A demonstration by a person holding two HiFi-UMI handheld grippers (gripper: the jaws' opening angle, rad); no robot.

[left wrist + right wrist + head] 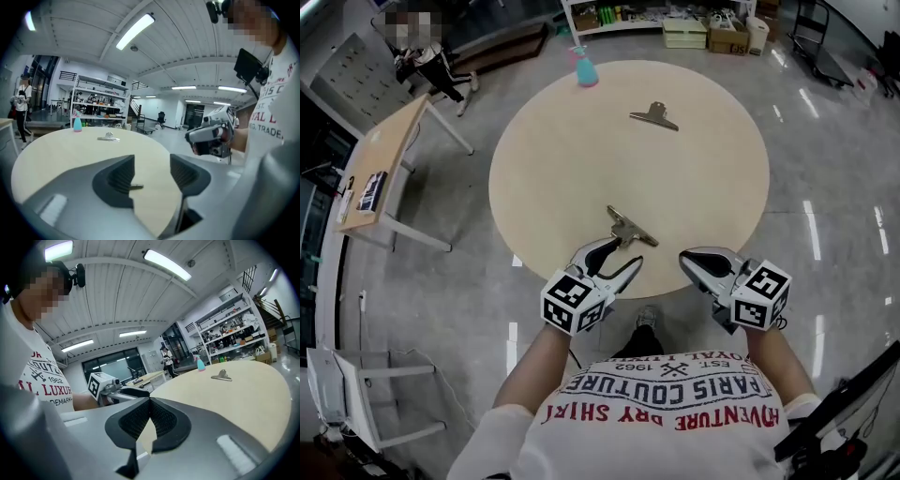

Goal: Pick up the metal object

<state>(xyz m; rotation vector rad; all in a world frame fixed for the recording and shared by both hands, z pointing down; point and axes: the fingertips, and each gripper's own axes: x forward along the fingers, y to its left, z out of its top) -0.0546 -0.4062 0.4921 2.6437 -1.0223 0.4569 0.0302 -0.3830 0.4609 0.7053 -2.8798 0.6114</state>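
Observation:
Two metal binder clips lie on the round wooden table (712,187). One clip (631,228) lies near the front edge, just ahead of my left gripper (627,254), whose jaws stand apart with bare tabletop between them. In the left gripper view only a thin sliver of that clip (136,187) shows beside the left pad (121,177), which does not press on it. The second clip (654,115) (108,137) (221,376) lies far across the table. My right gripper (685,256) (150,405) hovers at the table's front edge, shut and empty.
A blue spray bottle (584,70) (77,123) (200,363) stands at the table's far edge. A wooden desk (380,178) is off to the left, shelves (675,19) are at the back, and a person (431,61) stands beyond the desk. A white chair (356,394) is at lower left.

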